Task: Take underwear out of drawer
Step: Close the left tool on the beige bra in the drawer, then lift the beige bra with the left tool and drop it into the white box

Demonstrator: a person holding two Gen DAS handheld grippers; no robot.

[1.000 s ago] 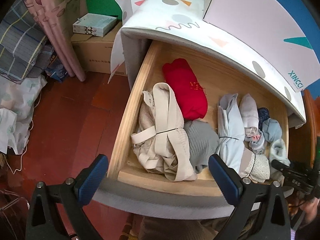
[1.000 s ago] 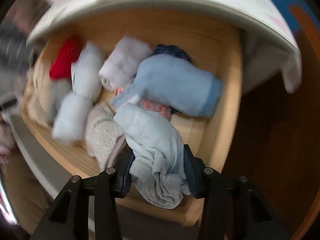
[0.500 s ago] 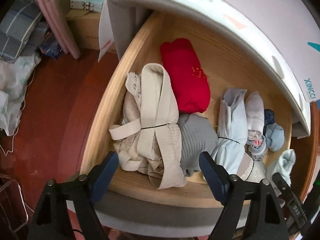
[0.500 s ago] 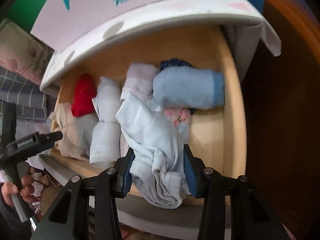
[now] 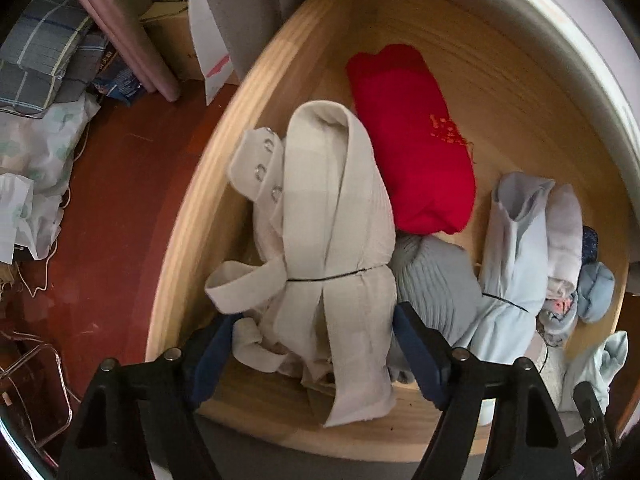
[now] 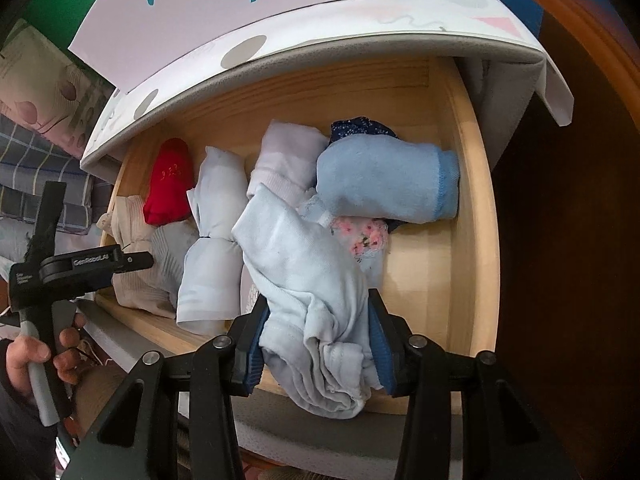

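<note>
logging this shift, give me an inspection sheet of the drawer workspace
surface: open wooden drawer, bare floor at right
job's things: pale blue underwear pinched and lifted at the front; beige bundle, red roll, blue roll inside
clutter: shoe box on top
grippers: right tongs shut on underwear; left tongs open astride beige bundle
cables: white cord on floor
surroundings: folded bedding, red floor
</note>
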